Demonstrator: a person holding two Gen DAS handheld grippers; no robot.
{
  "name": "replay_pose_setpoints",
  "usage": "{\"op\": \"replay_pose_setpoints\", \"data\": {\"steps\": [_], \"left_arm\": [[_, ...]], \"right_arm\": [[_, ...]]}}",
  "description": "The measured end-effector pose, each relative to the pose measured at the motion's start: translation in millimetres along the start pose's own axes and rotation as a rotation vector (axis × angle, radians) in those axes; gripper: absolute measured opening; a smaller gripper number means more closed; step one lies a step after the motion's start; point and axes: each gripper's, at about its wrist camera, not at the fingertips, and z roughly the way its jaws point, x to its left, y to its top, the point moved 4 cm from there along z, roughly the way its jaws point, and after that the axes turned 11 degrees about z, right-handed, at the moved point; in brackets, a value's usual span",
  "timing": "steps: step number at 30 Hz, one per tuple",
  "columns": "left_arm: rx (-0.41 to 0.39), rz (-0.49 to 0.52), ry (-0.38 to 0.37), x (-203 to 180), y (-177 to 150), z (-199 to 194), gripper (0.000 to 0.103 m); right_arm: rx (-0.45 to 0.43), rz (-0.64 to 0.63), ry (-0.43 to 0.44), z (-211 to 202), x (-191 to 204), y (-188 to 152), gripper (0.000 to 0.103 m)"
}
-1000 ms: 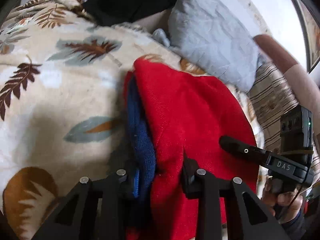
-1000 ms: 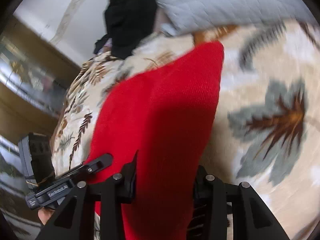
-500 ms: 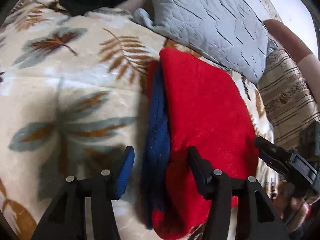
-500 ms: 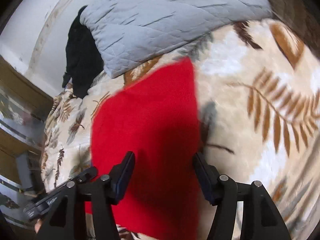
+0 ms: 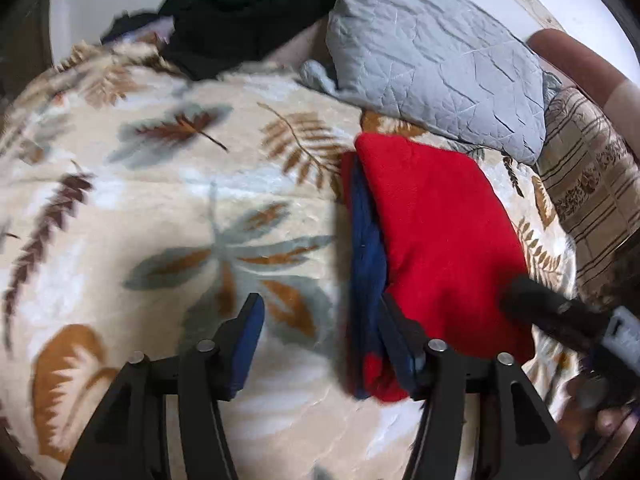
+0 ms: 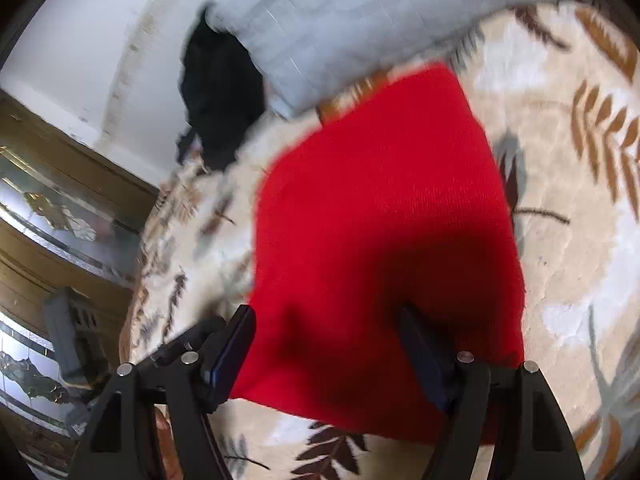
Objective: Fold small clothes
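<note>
A folded red knit garment (image 5: pixel 436 240) with a blue edge (image 5: pixel 366 248) lies flat on the leaf-print blanket (image 5: pixel 180 216). My left gripper (image 5: pixel 324 340) is open and empty, its jaws wide, just left of the garment's near edge. In the right wrist view the same red garment (image 6: pixel 376 216) lies under my right gripper (image 6: pixel 324 344), which is open with its jaws spread over the near edge. The right gripper's finger also shows in the left wrist view (image 5: pixel 552 316) at the garment's right side.
A grey quilted pillow (image 5: pixel 436 56) lies behind the garment. A black pile of clothes (image 5: pixel 240 12) sits at the back left. A striped cover (image 5: pixel 592 184) is to the right. A wooden cabinet with glass (image 6: pixel 60 216) stands at the left.
Both grippers were shut on the red garment one second ago; both have opened, let it go and drawn back. The garment now lies flat on the blanket.
</note>
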Motion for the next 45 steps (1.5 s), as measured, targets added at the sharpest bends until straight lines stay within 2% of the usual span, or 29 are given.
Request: {"op": "replay_pose_setpoints", "data": {"steps": [2, 7, 10, 14, 16, 20, 28, 34, 45], "left_arm": [[-0.035, 0.01, 0.065, 1.2, -4.3, -16.4, 0.073], [-0.067, 0.026, 0.108, -5.6, -19.5, -42.6, 0.077], [-0.08, 0.046, 0.127, -16.7, -27.8, -56.0, 0.078], [-0.104, 0.081, 0.151, -32.0, -34.8, -73.1, 0.079], [-0.104, 0.082, 0.163, -37.0, -37.1, -79.3, 0.079], [-0.119, 0.082, 0.175, -43.8, -40.4, -91.1, 0.08], [-0.179, 0.093, 0.164, -56.9, -32.7, -114.8, 0.095], [-0.169, 0.13, 0.216, -65.7, -27.3, -114.6, 0.095], [-0.161, 0.142, 0.193, -74.9, -20.7, -107.5, 0.096]], "right_arm": [[-0.047, -0.042, -0.007, -18.1, 14.4, -6.4, 0.077], [-0.181, -0.182, -0.168, -55.2, 29.0, -35.1, 0.081], [-0.209, -0.224, -0.243, -70.7, 25.6, -54.8, 0.092], [-0.25, -0.267, -0.307, -93.8, 21.0, -73.8, 0.092], [-0.276, -0.283, -0.329, -106.6, 20.4, -83.1, 0.098], [-0.324, -0.331, -0.363, -120.7, 31.1, -94.8, 0.099], [-0.342, -0.377, -0.445, -127.7, 39.4, -97.4, 0.099], [-0.339, -0.375, -0.503, -126.5, 35.2, -91.8, 0.099], [-0.341, -0.387, -0.501, -127.4, 38.5, -86.2, 0.099]]}}
